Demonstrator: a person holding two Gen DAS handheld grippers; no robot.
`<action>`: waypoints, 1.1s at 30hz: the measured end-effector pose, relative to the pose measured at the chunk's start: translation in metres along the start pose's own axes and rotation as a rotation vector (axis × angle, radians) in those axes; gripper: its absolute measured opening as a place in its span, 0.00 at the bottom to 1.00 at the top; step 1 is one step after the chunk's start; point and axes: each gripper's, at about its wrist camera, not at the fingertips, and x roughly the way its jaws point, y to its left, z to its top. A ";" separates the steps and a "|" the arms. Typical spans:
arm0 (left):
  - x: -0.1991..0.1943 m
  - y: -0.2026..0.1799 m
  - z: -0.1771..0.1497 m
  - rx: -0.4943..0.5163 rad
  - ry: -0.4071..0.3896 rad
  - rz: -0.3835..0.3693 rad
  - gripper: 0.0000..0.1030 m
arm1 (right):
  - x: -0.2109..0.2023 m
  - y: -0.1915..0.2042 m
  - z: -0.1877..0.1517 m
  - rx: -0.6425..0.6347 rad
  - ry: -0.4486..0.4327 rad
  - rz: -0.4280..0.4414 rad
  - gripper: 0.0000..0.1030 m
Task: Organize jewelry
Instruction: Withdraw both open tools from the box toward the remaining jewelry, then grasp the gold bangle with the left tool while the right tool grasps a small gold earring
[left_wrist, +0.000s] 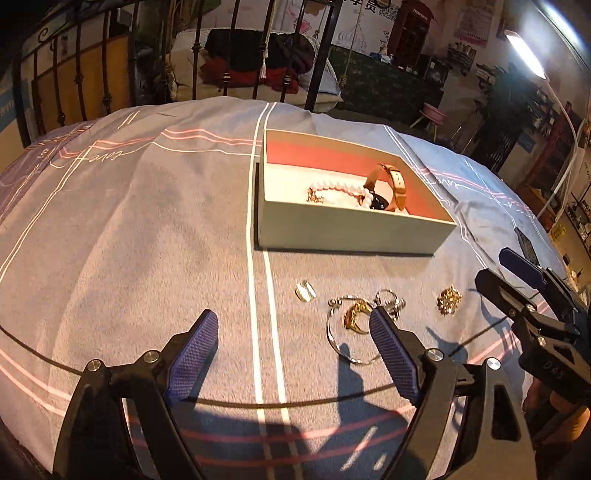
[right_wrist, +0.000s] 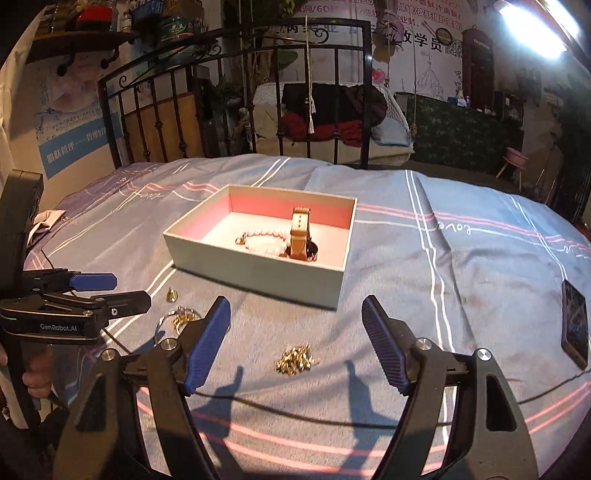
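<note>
Grey bedspread (left_wrist: 147, 221) with white and pink stripes covers the bed and carries every item listed. Left claw (left_wrist: 293, 347): blue ribbed pads spread wide apart, gripping nothing, held low over the cover. Small gold ring-like piece (left_wrist: 305, 290): loose on the cloth, just right of the double white stripe. Silver bangle (left_wrist: 341, 332): thin wire hoop, lying flat beside the left claw's right pad. Gold crescent ornament (left_wrist: 356, 312): inside the bangle's upper curve, touching or overlapping it. Silver ring cluster (left_wrist: 389, 301): just right of the crescent, partly hidden by the pad. Open box (left_wrist: 351, 229), pale outside, pink inside: sits beyond the loose pieces; it holds a pearl bracelet (left_wrist: 341, 192) and a tan-strapped watch (left_wrist: 393, 184), standing on edge at the right. Gold chain heap (right_wrist: 295, 360): on the cloth, between the pads of the right claw (right_wrist: 295, 343), whose jaws stand wide apart, holding nothing. Dark phone (right_wrist: 574, 325): far right, flat on the cover.
</note>
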 end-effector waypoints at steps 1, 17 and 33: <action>-0.001 -0.003 -0.004 0.008 0.000 -0.005 0.79 | 0.002 0.000 -0.006 0.005 0.014 -0.001 0.71; 0.036 -0.046 -0.011 0.155 0.050 0.036 0.69 | 0.016 -0.006 -0.031 0.011 0.091 -0.013 0.71; 0.032 -0.041 -0.010 0.152 0.026 0.046 0.47 | 0.019 -0.005 -0.022 0.018 0.083 0.054 0.35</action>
